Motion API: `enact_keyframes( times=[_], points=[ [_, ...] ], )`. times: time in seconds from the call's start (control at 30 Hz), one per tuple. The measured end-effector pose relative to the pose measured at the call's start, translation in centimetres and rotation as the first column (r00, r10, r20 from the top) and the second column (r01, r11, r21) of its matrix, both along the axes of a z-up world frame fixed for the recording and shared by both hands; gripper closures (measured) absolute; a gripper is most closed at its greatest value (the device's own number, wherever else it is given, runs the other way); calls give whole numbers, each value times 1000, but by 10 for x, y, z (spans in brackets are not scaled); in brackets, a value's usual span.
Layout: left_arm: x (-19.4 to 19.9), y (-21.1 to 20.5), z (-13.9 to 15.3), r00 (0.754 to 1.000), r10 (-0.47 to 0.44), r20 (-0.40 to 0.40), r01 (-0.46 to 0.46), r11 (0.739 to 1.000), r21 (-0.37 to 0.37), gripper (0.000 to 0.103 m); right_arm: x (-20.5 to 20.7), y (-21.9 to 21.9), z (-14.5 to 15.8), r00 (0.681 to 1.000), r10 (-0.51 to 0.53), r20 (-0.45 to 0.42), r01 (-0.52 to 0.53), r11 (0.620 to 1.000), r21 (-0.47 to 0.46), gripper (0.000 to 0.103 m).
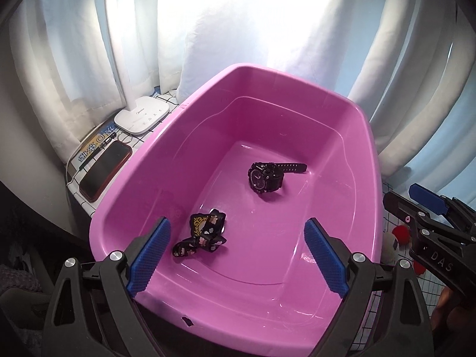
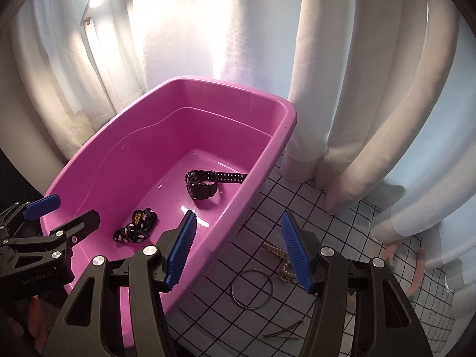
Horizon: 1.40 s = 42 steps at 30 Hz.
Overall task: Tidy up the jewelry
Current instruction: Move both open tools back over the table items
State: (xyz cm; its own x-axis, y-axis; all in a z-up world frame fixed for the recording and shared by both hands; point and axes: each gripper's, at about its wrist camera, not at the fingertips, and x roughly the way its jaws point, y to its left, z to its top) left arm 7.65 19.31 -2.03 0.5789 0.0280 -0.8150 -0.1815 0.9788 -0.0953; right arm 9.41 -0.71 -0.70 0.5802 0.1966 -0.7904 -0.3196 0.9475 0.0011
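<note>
My left tongs (image 1: pixel 237 255) stand wide and empty above the near end of the pink tub (image 1: pixel 367 136), low in the frame. Just beyond them the black patterned band (image 1: pixel 205 233) lies on the tub floor, the black watch (image 1: pixel 266 177) mid-frame. My right tongs (image 2: pixel 238 250) gape partway, gripping nothing, over the desk (image 2: pixel 321 205) where a thin ring (image 2: pixel 253 288) and a beaded chain (image 2: pixel 279 260) lie.

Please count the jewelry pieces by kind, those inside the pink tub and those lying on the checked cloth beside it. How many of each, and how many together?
Black watch, in the pink tub: 1
Black patterned band, in the tub: 1
Thin metal ring, on the checked cloth: 1
Braided bracelet, on the cloth: 1
Total: 4
</note>
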Motion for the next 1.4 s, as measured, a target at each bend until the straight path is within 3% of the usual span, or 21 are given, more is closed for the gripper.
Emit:
enact_keyframes(
  times=[0.33, 0.83, 0.97, 1.1, 1.4],
  points=[
    [-26, -71, 15, 989, -141, 47, 142, 990, -18, 13, -53, -118, 6, 979, -203, 6, 202, 979, 34, 45],
    [-53, -182, -5, 923, -380, 50, 384, 917, -107, 11, -120, -265, -42, 868, -488, -90, 492, 870, 29, 45],
    [-56, -206, -25, 912, -409, 13, 408, 906, -109, 11, -125, -283, -70, 849, -509, -138, 516, 857, 15, 44],
    [-59, -221, -46, 907, -421, -13, 418, 903, -98, 11, -120, -291, -103, 843, -503, -188, 515, 857, 16, 36],
    [-63, -232, -95, 900, -432, -63, 427, 901, -69, 11, -100, -284, -172, 869, -420, -262, 421, 906, -55, 33]
  ],
)
